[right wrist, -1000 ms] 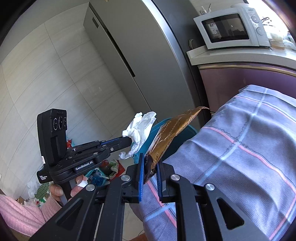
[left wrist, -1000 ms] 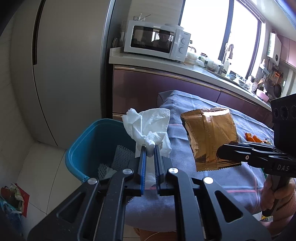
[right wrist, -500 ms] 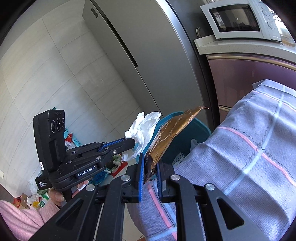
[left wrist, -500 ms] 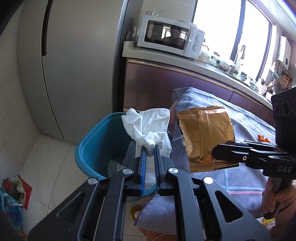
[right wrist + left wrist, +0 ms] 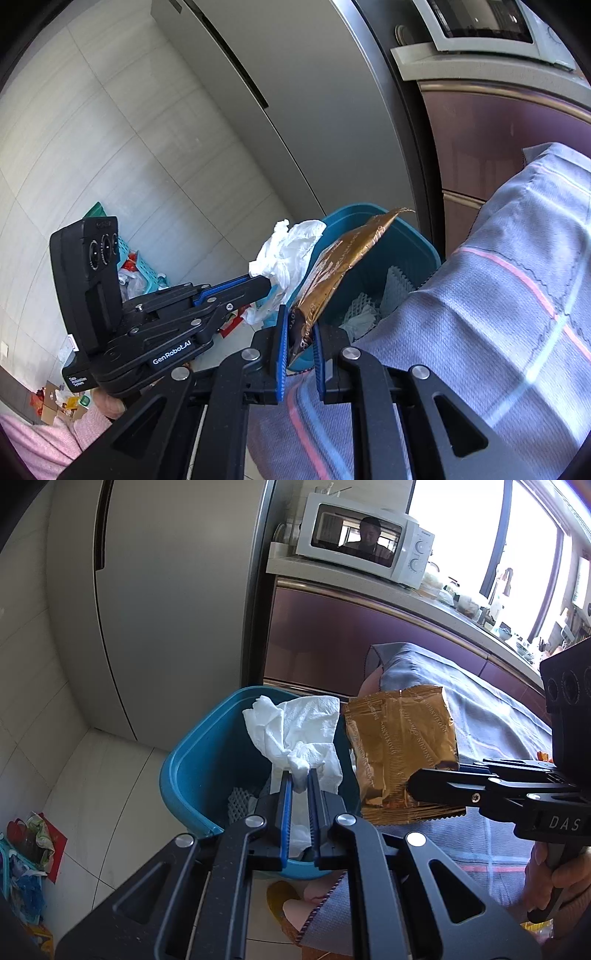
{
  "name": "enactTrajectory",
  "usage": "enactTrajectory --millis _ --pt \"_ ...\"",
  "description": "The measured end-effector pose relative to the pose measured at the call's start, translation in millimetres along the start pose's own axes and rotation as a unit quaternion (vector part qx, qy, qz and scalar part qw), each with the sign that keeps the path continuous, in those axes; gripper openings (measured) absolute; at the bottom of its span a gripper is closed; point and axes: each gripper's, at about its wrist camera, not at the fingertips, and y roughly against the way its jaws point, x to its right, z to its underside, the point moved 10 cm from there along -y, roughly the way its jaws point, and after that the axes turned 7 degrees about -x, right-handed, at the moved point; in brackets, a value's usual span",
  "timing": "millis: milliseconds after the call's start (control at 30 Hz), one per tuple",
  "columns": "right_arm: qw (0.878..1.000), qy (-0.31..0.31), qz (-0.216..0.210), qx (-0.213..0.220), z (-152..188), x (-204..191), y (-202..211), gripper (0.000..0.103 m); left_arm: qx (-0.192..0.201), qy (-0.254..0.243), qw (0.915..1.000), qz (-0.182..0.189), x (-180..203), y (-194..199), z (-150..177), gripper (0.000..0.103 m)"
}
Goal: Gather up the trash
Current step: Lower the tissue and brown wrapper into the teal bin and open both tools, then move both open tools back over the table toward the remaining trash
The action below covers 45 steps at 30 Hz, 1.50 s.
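Observation:
My left gripper (image 5: 298, 775) is shut on a crumpled white tissue (image 5: 295, 727) and holds it over the open teal bin (image 5: 192, 753). My right gripper (image 5: 300, 314) is shut on a gold foil wrapper (image 5: 340, 258) and holds it by the bin's (image 5: 410, 240) near rim. In the left wrist view the wrapper (image 5: 402, 746) hangs just right of the tissue, pinched by the right gripper (image 5: 413, 786). In the right wrist view the left gripper (image 5: 267, 282) holds the tissue (image 5: 288, 251) left of the wrapper. White netting and paper lie in the bin.
A table under a grey checked cloth (image 5: 498, 295) stands right of the bin. A grey fridge (image 5: 166, 590) and a purple counter with a microwave (image 5: 365, 539) are behind. Bags and baskets of clutter (image 5: 26, 845) lie on the tiled floor at left.
Both grippers have moved left and forward with their loads, from over the table edge to over the bin. The bin now sits larger and nearer in both views.

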Motion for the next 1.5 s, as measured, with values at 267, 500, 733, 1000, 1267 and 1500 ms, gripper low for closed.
enactTrajectory --millis 267,500,733,1000,1267,1500 --pt "1.0 -0.008 0.006 -0.023 -6.3 6.7 -24.2 0.012 -0.016 0.006 0.9998 -0.006 -7.9 -18.2 -1.0 0.009" --pt "0.999 -0.012 0.015 -0.035 -15.2 8.0 -40.9 0.016 -0.025 0.019 0.9994 -0.018 -15.1 -33.2 -4.6 0.012" --pt "0.998 -0.026 0.017 -0.046 -17.3 17.0 -48.2 0.029 -0.03 0.032 0.9989 -0.019 -19.8 -46.5 -7.1 0.012" --pt "0.999 -0.03 0.01 -0.036 -12.6 21.8 -40.3 0.03 -0.019 0.039 0.999 -0.013 -19.5 -38.7 -5.3 0.015" --pt "1.0 -0.025 0.013 -0.009 0.7 25.6 -8.3 0.031 0.011 0.024 0.9996 0.012 -4.5 -10.4 -7.1 0.028" --pt "0.998 -0.022 0.029 0.042 17.5 28.0 49.9 0.033 0.036 -0.015 0.9973 0.061 43.6 14.9 -8.6 0.037"
